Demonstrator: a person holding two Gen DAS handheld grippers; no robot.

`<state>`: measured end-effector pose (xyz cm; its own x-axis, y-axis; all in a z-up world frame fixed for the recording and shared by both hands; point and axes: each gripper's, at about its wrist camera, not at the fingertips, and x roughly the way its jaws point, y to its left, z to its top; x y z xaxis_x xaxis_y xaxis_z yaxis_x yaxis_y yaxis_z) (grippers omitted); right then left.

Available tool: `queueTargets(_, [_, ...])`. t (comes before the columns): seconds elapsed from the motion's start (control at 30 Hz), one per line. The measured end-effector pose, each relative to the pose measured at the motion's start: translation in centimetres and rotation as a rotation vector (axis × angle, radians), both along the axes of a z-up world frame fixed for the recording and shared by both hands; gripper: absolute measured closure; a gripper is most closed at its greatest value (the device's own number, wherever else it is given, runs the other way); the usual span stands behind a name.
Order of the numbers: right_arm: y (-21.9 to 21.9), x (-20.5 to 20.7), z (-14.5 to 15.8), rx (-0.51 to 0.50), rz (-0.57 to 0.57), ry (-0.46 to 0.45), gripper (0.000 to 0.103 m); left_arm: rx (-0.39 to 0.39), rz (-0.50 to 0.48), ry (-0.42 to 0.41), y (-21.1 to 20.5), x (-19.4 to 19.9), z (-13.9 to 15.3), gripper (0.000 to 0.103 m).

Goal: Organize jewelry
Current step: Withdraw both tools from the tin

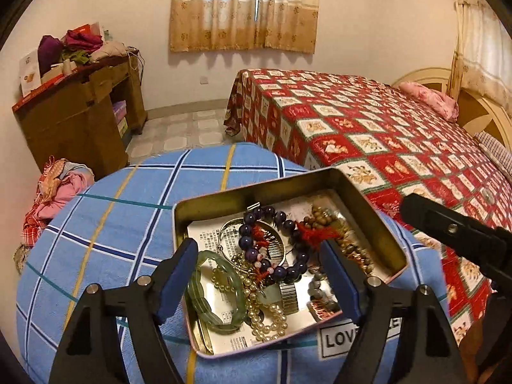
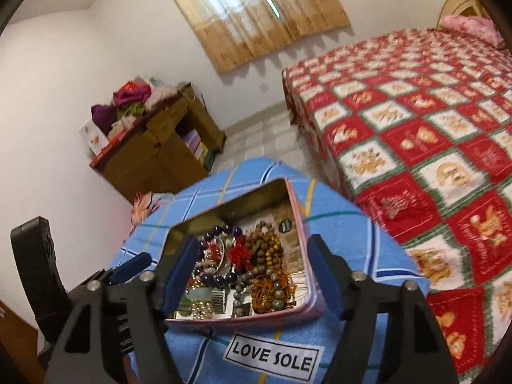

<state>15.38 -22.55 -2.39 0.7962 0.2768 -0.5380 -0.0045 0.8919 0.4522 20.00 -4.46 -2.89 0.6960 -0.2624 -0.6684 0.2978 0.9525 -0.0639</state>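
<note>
- The left gripper hovers over the near half of the tin, its blue-padded fingers spread wide with nothing between them; the left pad hangs above the tin's left wall, the right pad over its middle.
- The tin, an open rectangular box, sits on the blue plaid cloth that covers a rounded surface, close to the cloth's near edge, just behind the "LOVE SOLE" label.
- In the tin's near-left corner lies a pale green bangle, flat on printed paper.
- Just right of the bangle a string of pearl beads is heaped toward the near wall.
- Toward the tin's middle a bracelet of dark purple beads loops over a silver bangle and a metal stretch band.
- A red tassel lies right of the purple beads, touching brown wooden beads piled along the right wall.
- The right gripper hangs above the tin's near wall, jaws wide, holding nothing; its left pad overlaps the tin's left side, its right pad stands just outside the right wall.
- In the left wrist view the right gripper's black body shows at the right edge, beyond the tin's right wall.
- Behind, a bed with a red checked quilt stands to the right and a wooden desk piled with clothes to the left.
</note>
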Motion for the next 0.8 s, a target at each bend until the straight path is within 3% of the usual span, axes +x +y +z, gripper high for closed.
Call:
queueTargets(0.2, [0.4, -3.6, 2.1, -0.105, -0.151, -0.03, 0.023, 0.054, 0.044, -0.044, -0.1, -2.1, 1.5, 0.024])
queueTargets(0.33, [1.8, -5.8, 2.8, -0.238, -0.231, -0.067, 0.005, 0.087, 0.073, -0.067, -0.1, -3.5, 1.8, 0.024])
queueTargets(0.4, [2.5, -6.0, 2.8, -0.295, -0.247, -0.059, 0.002, 0.114, 0.088, -0.05, -0.1, -3.8, 1.4, 0.024])
queueTargets(0.53, [3.2, -6.0, 1.9, -0.321, -0.21, 0.015, 0.002, 0.157, 0.129, -0.006, 0.2, -4.8, 0.2, 0.024])
queueTargets(0.8, [3.9, -7.4, -1.1, -0.324, -0.175, 0.175, 0.002, 0.169, 0.202, 0.076, 2.7, -8.1, -2.6, 0.024])
